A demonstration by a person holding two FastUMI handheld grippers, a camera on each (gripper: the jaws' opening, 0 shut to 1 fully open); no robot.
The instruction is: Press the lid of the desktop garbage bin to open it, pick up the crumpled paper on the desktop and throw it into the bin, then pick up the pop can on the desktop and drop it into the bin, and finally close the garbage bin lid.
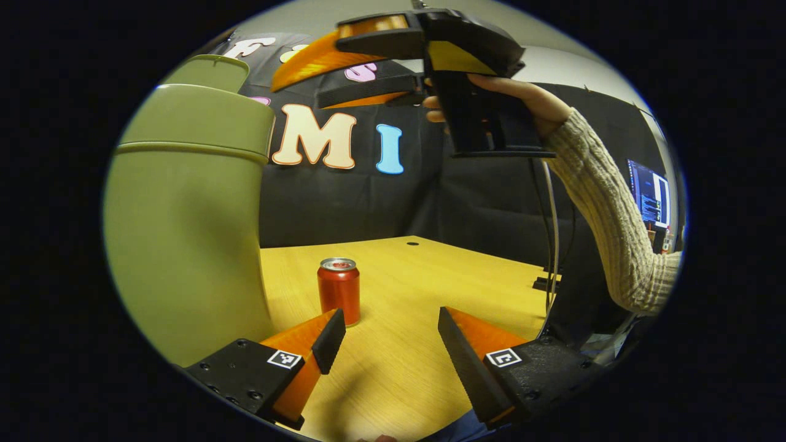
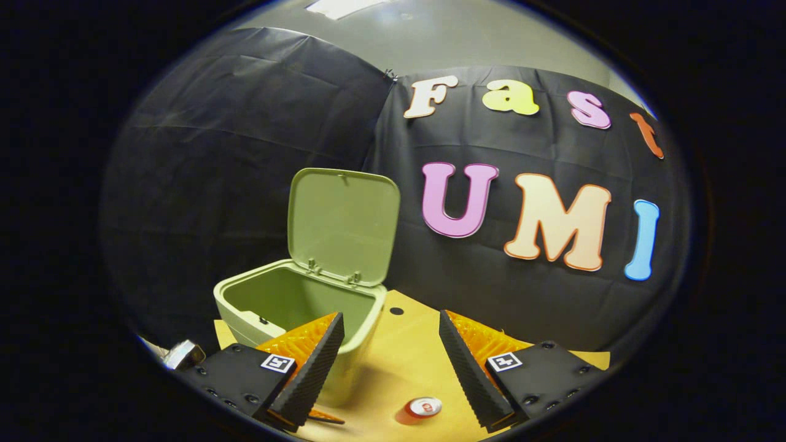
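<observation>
Standing open with lid (image 2: pixel 344 224) raised, garbage bin (image 2: pixel 288 304) awaits the pop can (image 1: pixel 338 290) upright on the desk (image 1: pixel 405 294) beside it, no paper seen there, both grippers' fingers wide and empty.

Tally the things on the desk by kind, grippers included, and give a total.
Bin, lid up: 1
Can: 1
Grippers: 2, left gripper and right gripper, both open and holding nothing
Total: 4
I see no crumpled paper on the desk.
</observation>
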